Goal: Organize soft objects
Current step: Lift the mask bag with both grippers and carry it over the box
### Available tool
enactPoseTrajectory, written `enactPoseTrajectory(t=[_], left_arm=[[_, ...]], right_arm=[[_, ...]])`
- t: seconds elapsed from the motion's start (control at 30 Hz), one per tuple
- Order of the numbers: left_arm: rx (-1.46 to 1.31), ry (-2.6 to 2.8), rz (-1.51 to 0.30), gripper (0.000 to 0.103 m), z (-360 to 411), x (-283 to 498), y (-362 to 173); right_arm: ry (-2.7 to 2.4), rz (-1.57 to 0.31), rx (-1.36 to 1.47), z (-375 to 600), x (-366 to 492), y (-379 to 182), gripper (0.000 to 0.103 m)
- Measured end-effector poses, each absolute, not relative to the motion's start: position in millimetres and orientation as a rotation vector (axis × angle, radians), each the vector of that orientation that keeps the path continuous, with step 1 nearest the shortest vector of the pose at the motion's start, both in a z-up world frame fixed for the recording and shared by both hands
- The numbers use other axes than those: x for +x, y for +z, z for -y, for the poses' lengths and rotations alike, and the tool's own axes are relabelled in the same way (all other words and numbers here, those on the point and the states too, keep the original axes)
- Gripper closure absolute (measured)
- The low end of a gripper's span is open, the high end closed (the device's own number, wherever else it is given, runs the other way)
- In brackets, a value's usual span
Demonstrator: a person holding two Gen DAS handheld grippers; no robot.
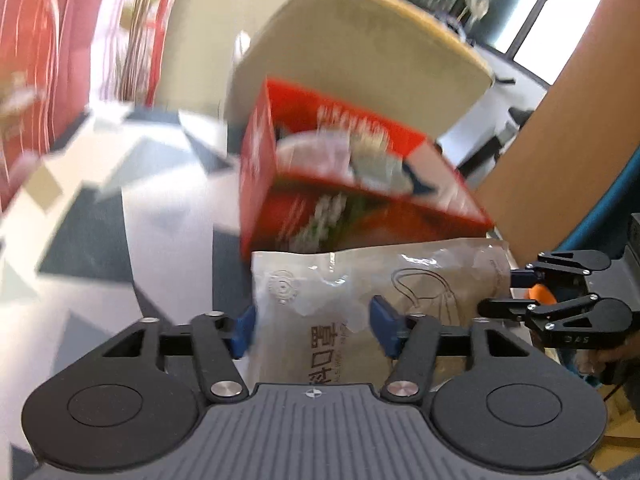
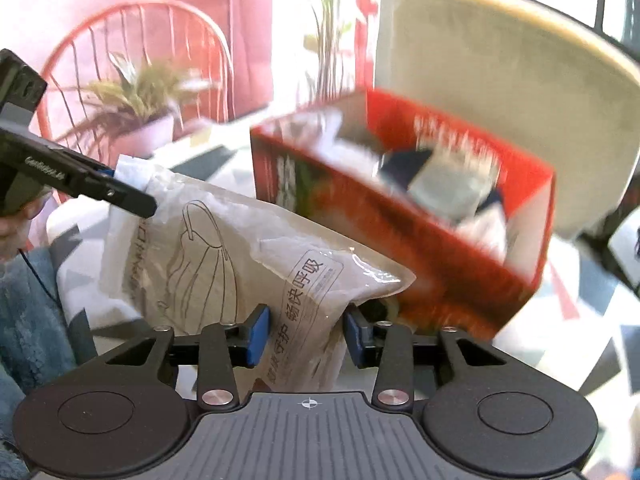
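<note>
A flat beige plastic packet of face masks [image 1: 360, 304] with a line drawing and printed characters hangs in the air between both grippers. My left gripper [image 1: 314, 326] is shut on one end of it. My right gripper [image 2: 306, 334] is shut on the other end of the packet [image 2: 256, 256]. Each gripper shows in the other's view: the right gripper [image 1: 532, 288] at the right edge, the left gripper [image 2: 132, 196] at the left edge. Just beyond the packet stands an open red cardboard box [image 1: 344, 172] with several soft packets inside; it also shows in the right wrist view [image 2: 420, 208]. Both views are motion-blurred.
A beige cushioned chair [image 1: 360, 56] stands behind the box. The floor [image 1: 100, 208] has a grey, white and dark geometric pattern. A red wire chair [image 2: 136, 56] and a potted plant [image 2: 140, 108] stand at the left. A brown panel [image 1: 560, 140] rises at the right.
</note>
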State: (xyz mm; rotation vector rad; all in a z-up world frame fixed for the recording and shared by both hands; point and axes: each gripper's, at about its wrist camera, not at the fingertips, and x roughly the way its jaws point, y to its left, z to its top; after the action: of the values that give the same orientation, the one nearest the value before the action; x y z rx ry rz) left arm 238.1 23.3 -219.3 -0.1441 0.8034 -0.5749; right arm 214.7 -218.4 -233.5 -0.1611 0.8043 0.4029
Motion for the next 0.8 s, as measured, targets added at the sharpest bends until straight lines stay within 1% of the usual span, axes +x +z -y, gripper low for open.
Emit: enactPoseTrajectory(t=[0.13, 0.3, 0.47, 0.67, 0.8], left_arm=[[-0.102, -0.556, -0.698, 0.05, -16, 241, -194], [-0.164, -0.565, -0.61, 0.05, -13, 255, -163], [-0.164, -0.571, -0.529, 0.05, 7, 275, -139], [-0.192, -0.617, -0.485, 0.05, 39, 314, -118], [-0.187, -0.64, -0.511, 0.05, 58, 333, -125]], right_arm=[[0.401, -0.726, -0.162, 222, 222, -206, 0.071], [0.359, -0.611, -0.256, 223, 228, -183, 0.072], [0.291, -0.504, -0.339, 228, 239, -163, 0.072], [0.166, -0.396, -0.337, 252, 259, -149, 0.072], [0.106, -0.384, -0.312, 271, 272, -152, 0.072]])
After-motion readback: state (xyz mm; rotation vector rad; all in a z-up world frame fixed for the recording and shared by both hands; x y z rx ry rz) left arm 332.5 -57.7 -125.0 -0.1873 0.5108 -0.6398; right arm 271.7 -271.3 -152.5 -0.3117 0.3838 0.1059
